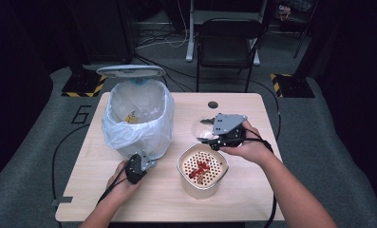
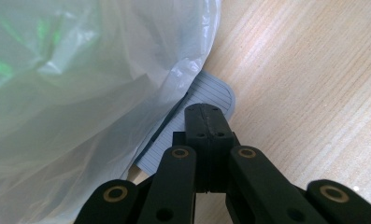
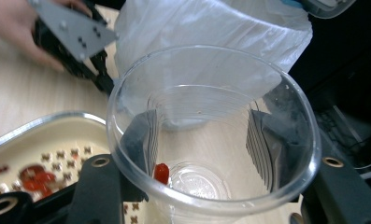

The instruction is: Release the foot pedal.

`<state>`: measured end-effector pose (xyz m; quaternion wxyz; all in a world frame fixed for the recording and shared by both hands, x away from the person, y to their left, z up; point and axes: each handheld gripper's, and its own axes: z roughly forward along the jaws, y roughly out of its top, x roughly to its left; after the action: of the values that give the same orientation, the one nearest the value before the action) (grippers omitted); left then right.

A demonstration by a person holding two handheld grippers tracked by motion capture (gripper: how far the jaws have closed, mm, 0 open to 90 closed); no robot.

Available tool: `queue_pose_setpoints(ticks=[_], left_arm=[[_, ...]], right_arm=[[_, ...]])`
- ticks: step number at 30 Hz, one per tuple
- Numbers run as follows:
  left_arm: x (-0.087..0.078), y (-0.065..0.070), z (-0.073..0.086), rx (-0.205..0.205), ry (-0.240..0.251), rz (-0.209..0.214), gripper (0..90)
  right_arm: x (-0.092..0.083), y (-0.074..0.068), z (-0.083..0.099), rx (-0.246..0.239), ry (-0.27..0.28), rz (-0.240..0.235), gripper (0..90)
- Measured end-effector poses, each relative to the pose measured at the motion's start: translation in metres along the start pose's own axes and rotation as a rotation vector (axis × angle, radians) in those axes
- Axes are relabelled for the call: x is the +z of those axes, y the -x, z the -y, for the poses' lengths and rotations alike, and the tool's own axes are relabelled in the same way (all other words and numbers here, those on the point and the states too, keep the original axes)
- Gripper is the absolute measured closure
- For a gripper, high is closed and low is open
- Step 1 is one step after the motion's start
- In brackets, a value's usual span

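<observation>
While gripped, cup (image 3: pixel 211 140) mouth camera-ward.

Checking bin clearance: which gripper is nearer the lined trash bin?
Left. The left gripper, jaws shut, sits at the foot of the trash bin, beside its pedal. The right gripper holds a clear cup farther off, above the strainer pot.

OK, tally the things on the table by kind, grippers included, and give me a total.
Grippers: 2, the left gripper and the right gripper
Bins with a plastic liner: 1, the bin
Clear plastic cups: 1, the cup
Cream pots with a perforated strainer: 1, the pot
Total: 5
</observation>
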<state>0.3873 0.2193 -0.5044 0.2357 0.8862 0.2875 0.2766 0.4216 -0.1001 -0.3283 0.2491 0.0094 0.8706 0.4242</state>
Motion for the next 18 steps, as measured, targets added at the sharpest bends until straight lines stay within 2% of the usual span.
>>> queue_pose_setpoints(ticks=[6,13,15,18], left_arm=[[0.0,0.0,0.0,-0.004,0.005,0.004,90.0],[0.0,-0.001,0.0,-0.009,0.002,0.012,90.0],[0.001,0.0,0.001,-0.029,0.007,0.009,90.0],[0.001,0.0,0.001,-0.03,0.006,0.01,90.0]], right_arm=[[-0.003,0.018,-0.013,0.125,0.032,-0.055,43.3],[-0.005,0.035,-0.034,0.221,0.073,-0.117,43.3],[-0.004,0.04,-0.041,0.261,0.092,-0.127,43.3],[-0.001,0.047,-0.051,0.3,0.109,-0.142,43.3]])
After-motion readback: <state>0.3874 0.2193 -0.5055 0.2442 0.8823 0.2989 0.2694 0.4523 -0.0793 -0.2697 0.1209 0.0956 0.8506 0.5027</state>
